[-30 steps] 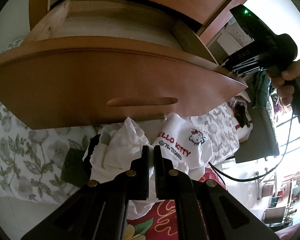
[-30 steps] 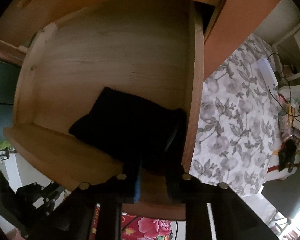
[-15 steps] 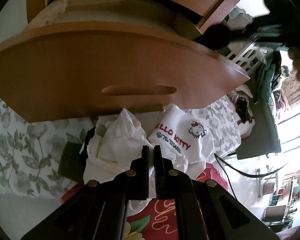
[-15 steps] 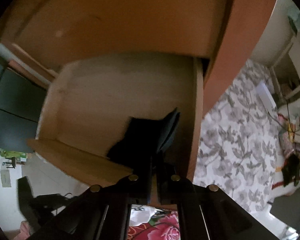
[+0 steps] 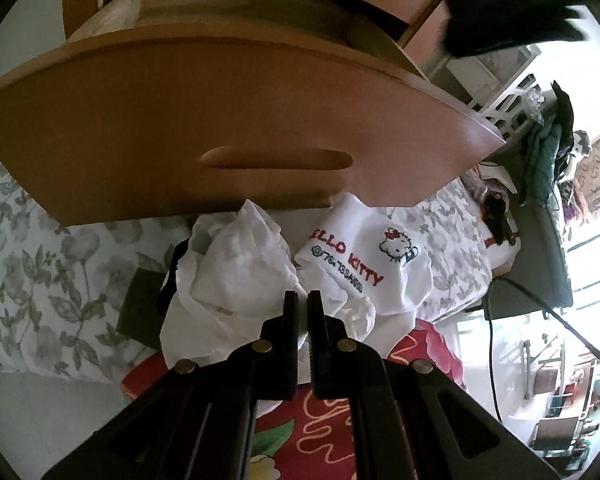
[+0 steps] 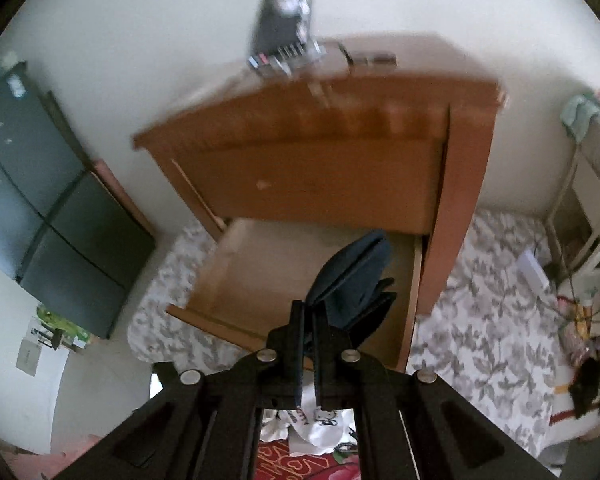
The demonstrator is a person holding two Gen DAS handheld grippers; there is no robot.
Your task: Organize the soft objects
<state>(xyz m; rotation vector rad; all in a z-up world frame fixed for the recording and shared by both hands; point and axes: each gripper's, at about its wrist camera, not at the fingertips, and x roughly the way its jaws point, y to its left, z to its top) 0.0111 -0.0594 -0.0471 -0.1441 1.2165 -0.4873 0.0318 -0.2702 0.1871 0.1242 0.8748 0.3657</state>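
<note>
Right wrist: dark garment (image 6: pixel 354 284) seemingly gripped.

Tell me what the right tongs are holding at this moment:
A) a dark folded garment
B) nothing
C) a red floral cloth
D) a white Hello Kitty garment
A: in the right wrist view, the right tongs are shut on a dark folded garment, which hangs in front of the open wooden drawer; the white Hello Kitty garment lies on the floral sheet.
</note>
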